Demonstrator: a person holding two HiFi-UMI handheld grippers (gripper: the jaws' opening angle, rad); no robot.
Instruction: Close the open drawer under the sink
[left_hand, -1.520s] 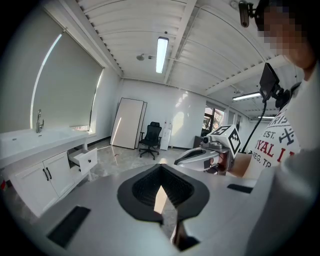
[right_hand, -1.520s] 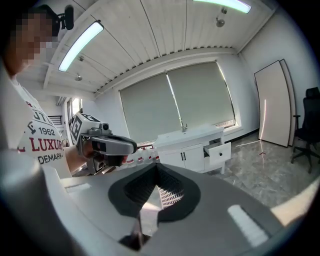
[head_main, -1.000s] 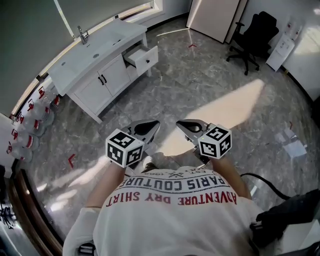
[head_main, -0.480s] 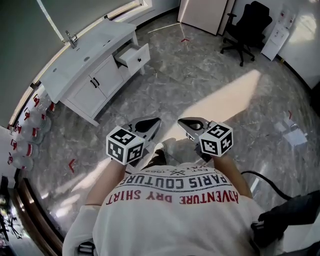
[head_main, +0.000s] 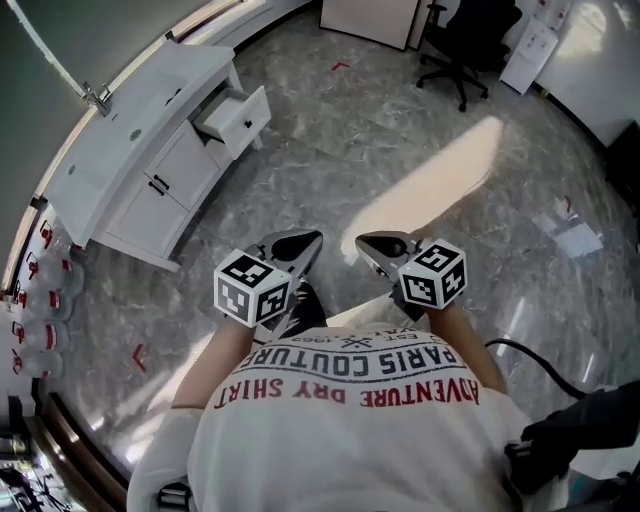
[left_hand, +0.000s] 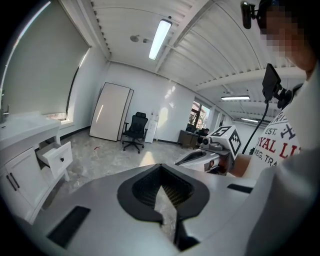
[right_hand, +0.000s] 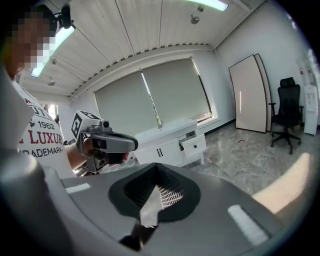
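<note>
Facing open drawer (head_main: 238, 118), upper left, well apart.
Left gripper (head_main: 302, 243) and right gripper (head_main: 371, 246) closed, empty; next: step closer.

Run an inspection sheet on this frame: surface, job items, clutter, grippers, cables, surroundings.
Surface: glossy marble-pattern floor, with a sunlit patch and red tape marks.
Job's things: white sink cabinet at far left. Its drawer is pulled open and not yet closed, and looks well beyond either gripper.
Clutter: papers on the floor at right. Row of water bottles along the left edge.
Grippers: left gripper and right gripper are held at chest level. Jaws together, nothing between them.
Cables: black cable on the floor at the person's right.
Surroundings: office chair and a leaning white board.
</note>
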